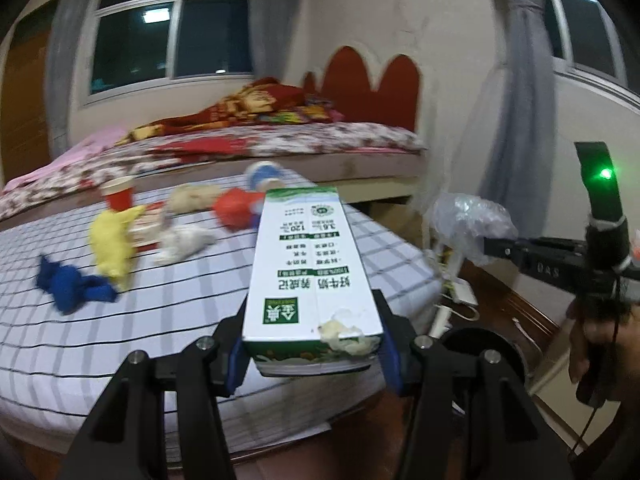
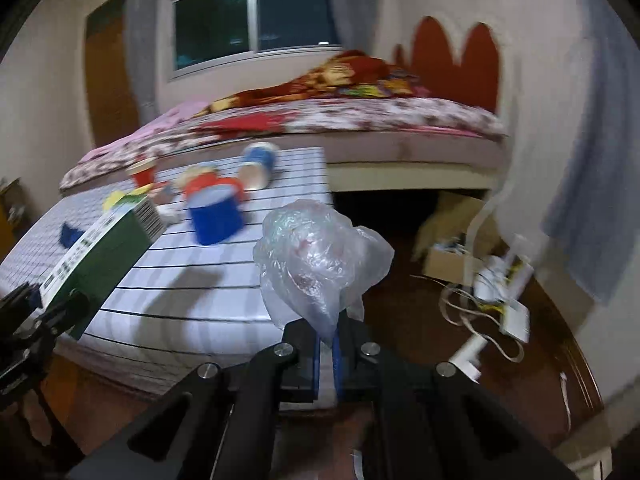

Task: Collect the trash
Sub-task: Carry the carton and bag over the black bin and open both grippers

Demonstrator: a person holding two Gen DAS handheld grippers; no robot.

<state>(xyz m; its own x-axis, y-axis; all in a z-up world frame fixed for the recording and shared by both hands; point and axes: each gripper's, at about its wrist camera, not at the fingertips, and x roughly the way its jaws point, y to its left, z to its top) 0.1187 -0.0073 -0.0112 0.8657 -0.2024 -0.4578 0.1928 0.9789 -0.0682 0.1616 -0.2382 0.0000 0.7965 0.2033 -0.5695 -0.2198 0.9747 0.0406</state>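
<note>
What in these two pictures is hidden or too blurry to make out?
- Where the trash goes: no bin shows in either view.
- Milk carton: in the right wrist view its near end is hidden behind the left hand-held gripper.
- Plastic bag: contents unreadable through the crinkled film.
- Red cup and the crumpled scraps beside it: smeared by motion blur.
- Floor clutter: blurred.
</note>
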